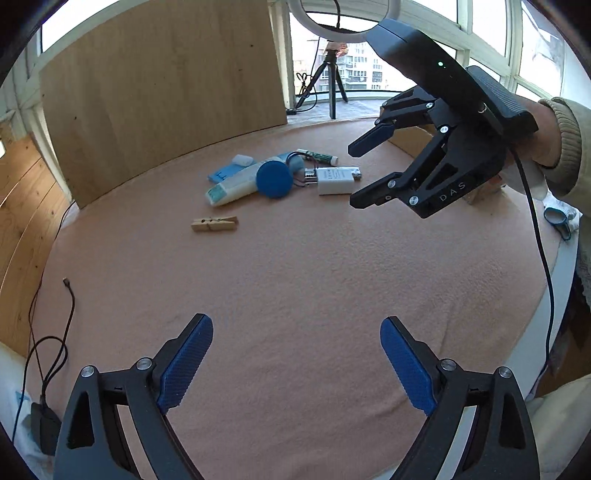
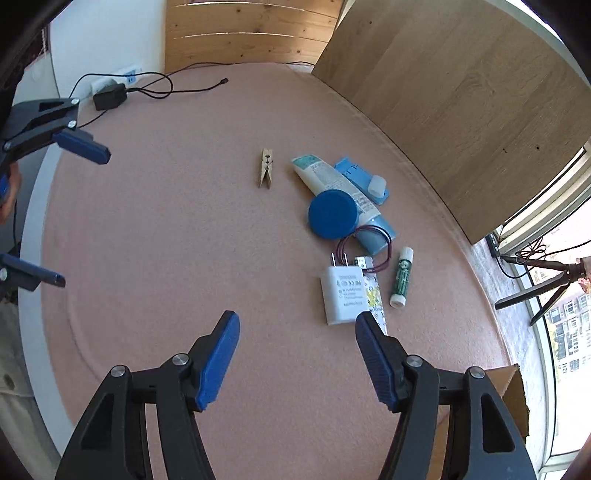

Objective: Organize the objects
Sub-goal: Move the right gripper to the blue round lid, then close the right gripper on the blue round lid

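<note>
Evidently early | loose items, including wooden clothespin [image 2: 266,168], round blue lid [image 2: 333,213] and white plug adapter [image 2: 341,294], lay unsorted mid-worktop [image 2: 184,240] | left gripper [image 1: 296,334] and right gripper [image 2: 297,325] jaws open, empty | sorting outstanding.

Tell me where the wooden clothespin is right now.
The wooden clothespin lies alone on the pink mat, just left of the white tube in the right wrist view, apart from the clutter.

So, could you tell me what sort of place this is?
Probably a home balcony or sunroom used for filming: curved windows facing apartment blocks, a ring light on a tripod, and a table under a pink cloth.
</note>
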Motion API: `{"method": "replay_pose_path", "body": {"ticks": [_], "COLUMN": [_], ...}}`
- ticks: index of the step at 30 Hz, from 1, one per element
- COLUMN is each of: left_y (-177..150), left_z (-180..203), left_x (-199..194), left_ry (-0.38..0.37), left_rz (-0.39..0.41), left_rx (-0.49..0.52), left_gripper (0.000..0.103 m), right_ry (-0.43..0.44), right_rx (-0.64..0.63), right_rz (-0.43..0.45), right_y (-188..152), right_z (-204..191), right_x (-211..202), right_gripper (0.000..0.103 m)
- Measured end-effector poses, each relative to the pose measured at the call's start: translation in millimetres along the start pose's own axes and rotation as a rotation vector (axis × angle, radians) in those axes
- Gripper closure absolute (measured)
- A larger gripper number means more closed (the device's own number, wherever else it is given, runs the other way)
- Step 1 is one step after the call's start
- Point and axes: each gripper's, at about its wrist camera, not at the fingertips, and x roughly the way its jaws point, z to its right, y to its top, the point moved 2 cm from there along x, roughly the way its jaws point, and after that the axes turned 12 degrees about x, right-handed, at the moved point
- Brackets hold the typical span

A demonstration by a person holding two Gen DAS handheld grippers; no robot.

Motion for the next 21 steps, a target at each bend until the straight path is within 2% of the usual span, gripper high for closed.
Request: {"method": "replay_pose_path", "body": {"ticks": [2, 4, 7, 11, 13, 17, 18, 19, 21], "left_y": [-16.1, -29.2, -44.1, -58.5, -61.4, -63.2, -62.9, -62.7, -61.4], "left_z": [-15.5, -27.8, -41.9, -51.9, -55.2, -57.1, -57.4, -57.2, -57.7], "left_x": [-0.5, -1.1, -3.3, -5.3, -3.8, -1.2, 0.5, 1.2, 4.2], "left_ry": [0.010, 0.019, 0.036, 0.051, 0.056, 0.057, 0.058, 0.059, 0.060], "left_rz": [-0.002, -0.006, -0.012, -0.019, -0.023, -0.035, -0.037, -0.039, -0.042], "left_rx": [-0.052, -0.105, -0.165, -0.209, -0.226, -0.249, -0.249, -0.249, -0.255], "left_gripper": [0.009, 0.009, 0.008, 0.008, 0.008, 0.008, 0.008, 0.008, 0.008], "right_ry": [-0.003, -0.083, -0.146, -0.141, -0.167, -0.181, -0.178, -0.166, -0.148], "right_rx": [0.070, 0.137, 0.243, 0.236, 0.219, 0.269, 0.284, 0.297, 0.307], "right_rz": [0.005, 0.027, 0.039, 0.015, 0.006, 0.002, 0.006, 0.004, 0.004], "right_y": [17.7, 33.9, 51.9, 66.7, 70.6, 73.3, 73.8, 73.8, 72.6], "right_z": [-5.4, -2.5, 9.9, 10.0, 8.5, 17.5, 19.2, 19.9, 20.6], "right_x": [17.0, 31.8, 48.9, 68.0, 75.4, 86.5, 87.4, 88.3, 89.0], "right_gripper": [0.042, 0.042, 0.042, 0.042, 0.042, 0.042, 0.046, 0.058, 0.057]}}
